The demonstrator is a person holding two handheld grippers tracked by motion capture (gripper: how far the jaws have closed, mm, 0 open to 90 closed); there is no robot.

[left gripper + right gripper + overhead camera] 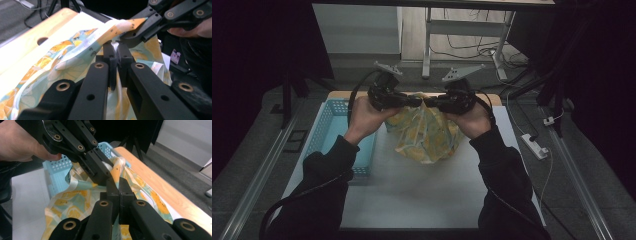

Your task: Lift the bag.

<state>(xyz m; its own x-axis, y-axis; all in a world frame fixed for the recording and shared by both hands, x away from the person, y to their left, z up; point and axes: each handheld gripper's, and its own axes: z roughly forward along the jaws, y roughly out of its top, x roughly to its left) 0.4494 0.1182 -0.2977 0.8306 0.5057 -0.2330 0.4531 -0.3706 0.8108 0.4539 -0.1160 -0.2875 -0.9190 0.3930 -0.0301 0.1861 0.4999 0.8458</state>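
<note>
High view: left tongs and right tongs, tips nearly touching, both clamped on top edge of orange-print cloth; cloth hangs over white worktop, beside blue basket.

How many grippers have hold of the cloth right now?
2. The left gripper and the right gripper are both shut on the top edge of the cloth, their tips close together above the table.
</note>
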